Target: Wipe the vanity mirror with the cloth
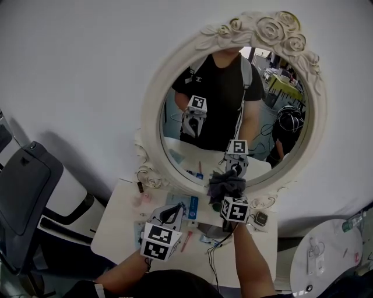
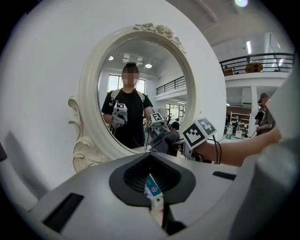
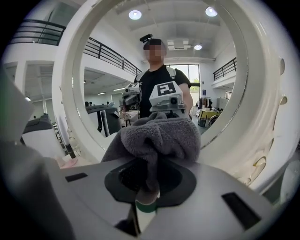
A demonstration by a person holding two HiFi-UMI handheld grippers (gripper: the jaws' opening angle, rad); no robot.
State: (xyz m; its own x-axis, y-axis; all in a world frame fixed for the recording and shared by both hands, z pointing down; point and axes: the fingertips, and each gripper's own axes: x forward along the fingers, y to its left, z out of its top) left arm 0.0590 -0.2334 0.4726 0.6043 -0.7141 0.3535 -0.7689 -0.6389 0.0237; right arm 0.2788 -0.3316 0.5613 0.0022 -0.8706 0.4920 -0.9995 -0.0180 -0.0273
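Vanity mirror (image 1: 233, 99) is stood upright at the back of the bench (image 1: 116, 224), against the wall. Left tool (image 1: 169, 214) is held low over the bench, jaws together, nothing gripped. Right tool (image 1: 231, 197) is held at the mirror's lower rim, jaws clamped on the grey cloth (image 1: 227, 183), which is bunched against the glass

Soft, even indoor light washes the white wall (image 1: 87, 70); ceiling lamps (image 3: 135, 14) glare in the vanity mirror (image 3: 187, 51); both gripper views warp and darken at the edges.
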